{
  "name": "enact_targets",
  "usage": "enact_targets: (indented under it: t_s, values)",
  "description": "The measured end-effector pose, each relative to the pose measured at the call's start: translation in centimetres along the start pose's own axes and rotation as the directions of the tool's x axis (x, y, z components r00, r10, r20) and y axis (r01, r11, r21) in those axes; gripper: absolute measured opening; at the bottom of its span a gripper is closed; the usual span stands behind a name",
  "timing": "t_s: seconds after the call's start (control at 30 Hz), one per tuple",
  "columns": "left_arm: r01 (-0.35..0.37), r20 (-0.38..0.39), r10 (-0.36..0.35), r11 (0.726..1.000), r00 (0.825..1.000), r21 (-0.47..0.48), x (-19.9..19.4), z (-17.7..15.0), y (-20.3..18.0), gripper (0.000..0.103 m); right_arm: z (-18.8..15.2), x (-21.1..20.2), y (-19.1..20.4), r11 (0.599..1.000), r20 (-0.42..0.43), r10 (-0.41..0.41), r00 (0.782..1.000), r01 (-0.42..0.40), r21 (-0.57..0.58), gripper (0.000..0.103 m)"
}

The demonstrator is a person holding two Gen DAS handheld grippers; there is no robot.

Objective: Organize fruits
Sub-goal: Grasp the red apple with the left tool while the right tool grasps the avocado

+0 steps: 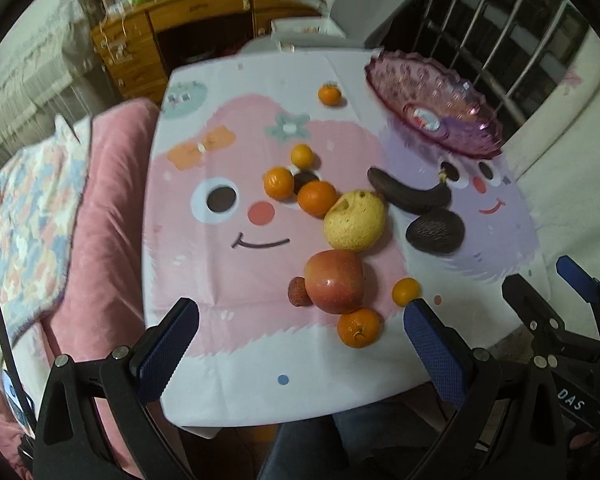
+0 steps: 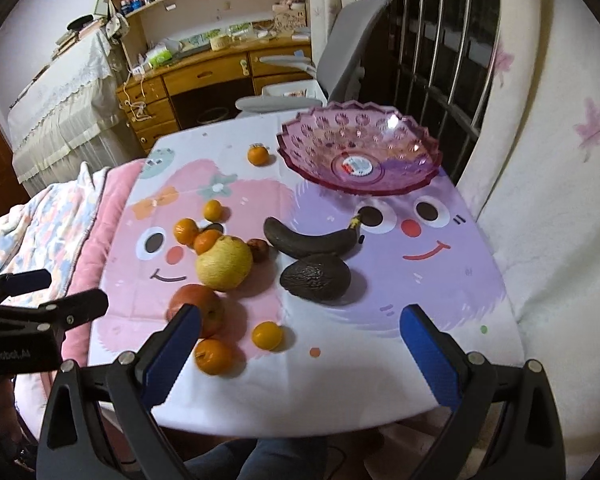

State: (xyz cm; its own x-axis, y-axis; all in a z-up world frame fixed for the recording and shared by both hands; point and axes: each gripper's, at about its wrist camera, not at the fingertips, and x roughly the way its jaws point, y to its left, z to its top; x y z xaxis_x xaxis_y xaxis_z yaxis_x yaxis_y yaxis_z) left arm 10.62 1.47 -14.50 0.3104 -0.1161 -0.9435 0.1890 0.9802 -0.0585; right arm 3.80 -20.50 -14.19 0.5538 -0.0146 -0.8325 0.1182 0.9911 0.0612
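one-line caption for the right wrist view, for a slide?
Open right tongs hover over scattered fruit; pink glass bowl holds no fruit yet.

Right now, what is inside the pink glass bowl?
No fruit lies in the pink bowl. Only a round sticker shows at its bottom. All fruit, such as the banana and avocado, lies on the tablecloth. Its near inner wall is partly hidden by the rim.
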Motion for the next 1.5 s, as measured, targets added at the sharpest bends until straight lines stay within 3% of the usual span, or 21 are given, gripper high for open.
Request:
enact_targets:
  t_s: [0.33,0.6,0.87,1.1,1.33,1.5]
  values:
    - [0.037,-0.150,-0.049,0.996,0.988,-0.079,9.7,1.8,-0.1,0.102,0.8,10.0,-1.1,1.000,-0.110,0.005,0.994,-0.008,-0.024,0.100]
    - [0.067,-0.238,-0.099,0.988,0.966,-0.139,14.7,1.4,-0.1,0.097,0.4,14.3,-1.0,0.999,-0.171,0.021,0.985,-0.028,-0.038,0.100]
    - [0.106,-0.275,-0.146,0.982,0.950,-0.156,16.5,1.2,-0.5,0.085,0.6,16.2,-0.3,0.996,-0.183,-0.018,0.983,0.002,-0.087,0.086]
    - [0.153,-0.270,-0.187,0.978,0.944,-0.144,17.2,1.5,-1.1,0.077,0.7,16.5,0.1,0.993,-0.168,-0.038,0.985,0.019,-0.116,0.085]
    - [0.177,-0.281,-0.207,0.976,0.937,-0.128,16.9,1.8,-0.8,0.074,0.8,16.3,0.5,0.993,-0.210,-0.053,0.976,0.029,-0.116,0.084]
    - [0.170,-0.287,-0.197,0.978,0.938,-0.117,15.8,2.0,-0.4,0.073,0.4,15.4,1.0,0.996,-0.253,-0.018,0.967,-0.004,-0.088,0.084]
